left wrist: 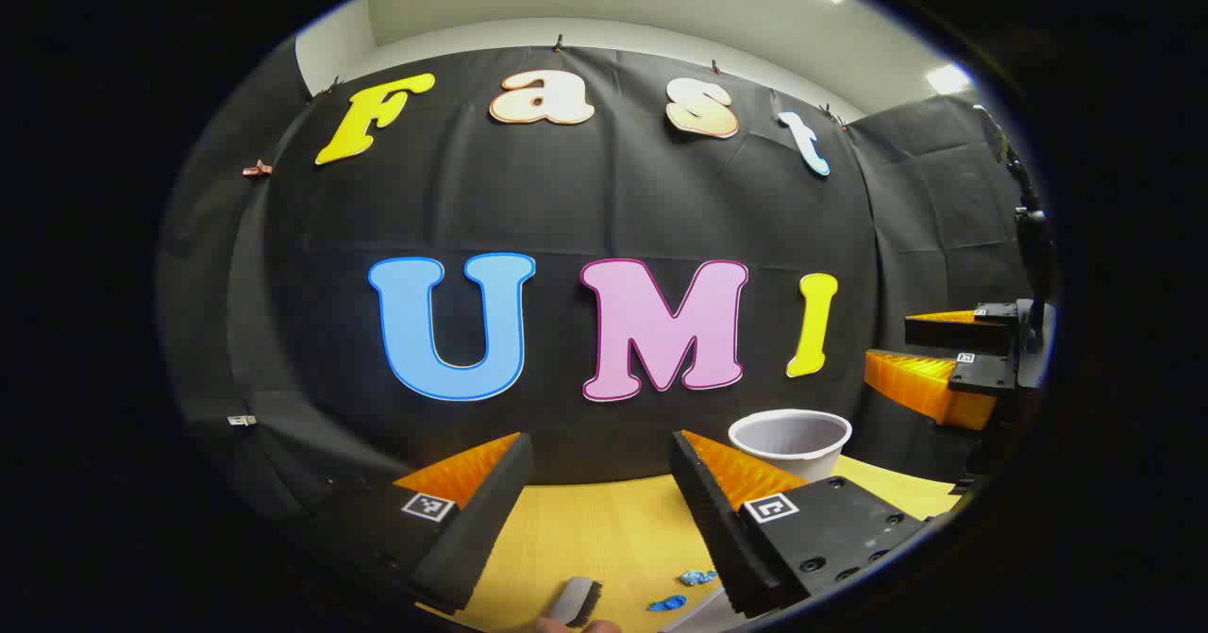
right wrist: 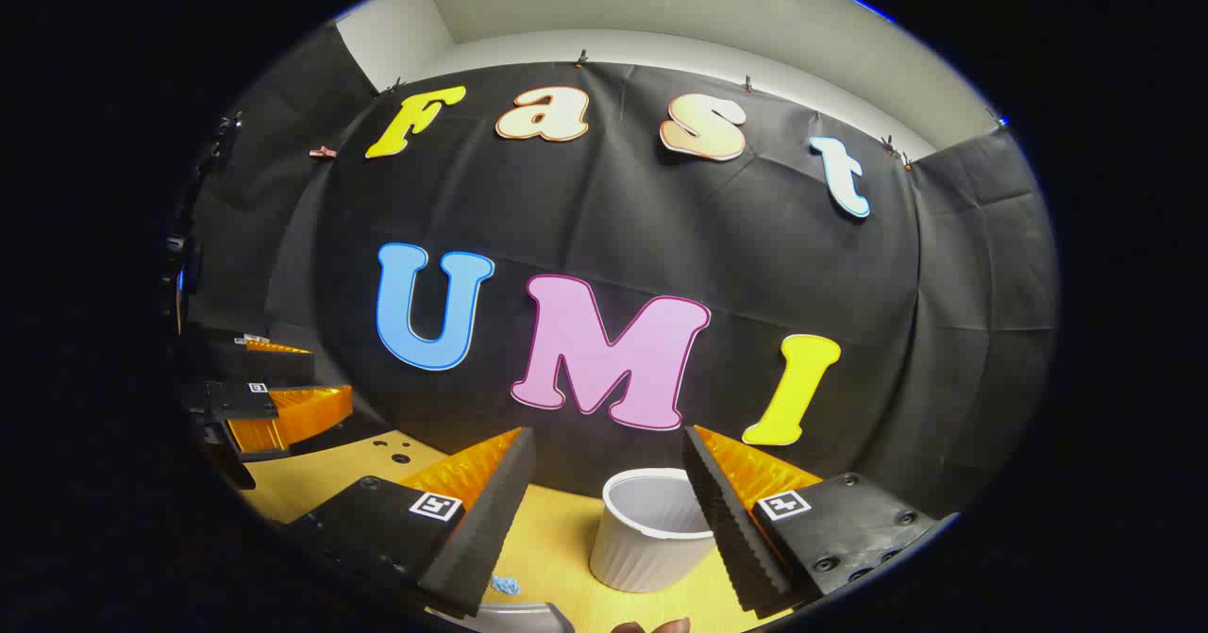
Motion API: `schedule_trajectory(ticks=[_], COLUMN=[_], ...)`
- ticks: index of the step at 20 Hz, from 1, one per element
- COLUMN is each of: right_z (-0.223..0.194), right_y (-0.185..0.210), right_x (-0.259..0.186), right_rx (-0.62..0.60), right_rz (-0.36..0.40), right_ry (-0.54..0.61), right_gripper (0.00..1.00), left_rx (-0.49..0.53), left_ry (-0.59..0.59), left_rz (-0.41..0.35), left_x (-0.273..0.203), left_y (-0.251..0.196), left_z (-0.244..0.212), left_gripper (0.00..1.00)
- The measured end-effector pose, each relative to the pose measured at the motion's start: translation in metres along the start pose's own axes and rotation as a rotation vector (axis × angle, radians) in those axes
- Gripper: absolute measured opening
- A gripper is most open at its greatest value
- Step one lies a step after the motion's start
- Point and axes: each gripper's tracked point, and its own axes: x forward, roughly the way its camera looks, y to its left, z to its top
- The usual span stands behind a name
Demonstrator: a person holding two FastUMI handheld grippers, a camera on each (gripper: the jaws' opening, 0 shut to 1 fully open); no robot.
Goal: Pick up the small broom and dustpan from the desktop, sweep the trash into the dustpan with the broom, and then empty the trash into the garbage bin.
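My left gripper [left wrist: 601, 440] hangs open above the yellow desktop [left wrist: 604, 529], with nothing between its fingers. Below it, at the lower rim of the left gripper view, lies the grey small broom [left wrist: 574, 600]. To its right lie two blue scraps of trash [left wrist: 698, 576]. A grey edge [left wrist: 703, 616] beside them may be the dustpan. My right gripper [right wrist: 609, 435] is open too and holds nothing; the white garbage bin [right wrist: 651, 534] stands beyond it on the desk. A blue scrap [right wrist: 505, 584] and a grey piece [right wrist: 524, 617] lie under its left finger.
In the left gripper view the bin [left wrist: 791, 440] stands at the back right of the desk, near the black cloth wall. The right gripper [left wrist: 889, 342] shows at that view's right edge, the left gripper [right wrist: 330, 375] at the other view's left edge. A fingertip [right wrist: 651, 626] peeks in.
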Motion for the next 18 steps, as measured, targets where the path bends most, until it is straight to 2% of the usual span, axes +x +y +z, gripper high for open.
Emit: schedule_trajectory(ticks=[11,12,13,16,18], right_z=[-0.005,-0.004,-0.004,-0.013,-0.034], right_y=[0.007,0.007,0.008,0.011,0.015], right_x=[-0.005,-0.004,-0.005,-0.006,-0.011], right_rx=[0.001,-0.002,-0.001,0.010,0.006], right_rz=[0.015,0.016,0.017,0.043,0.089], right_ry=[0.011,0.010,0.008,0.032,0.100], right_gripper=[0.97,0.93,0.93,0.97,0.98], left_rx=[-0.014,-0.014,-0.014,-0.013,-0.009], left_ry=[0.007,0.009,0.008,0.010,0.014], left_rz=[0.001,0.000,0.001,-0.001,-0.001], left_x=[-0.002,-0.003,-0.003,-0.002,-0.002], left_y=[0.005,0.005,0.005,0.006,0.006], left_z=[-0.005,-0.005,-0.006,-0.006,-0.009], left_gripper=[0.95,0.95,0.95,0.95,0.95])
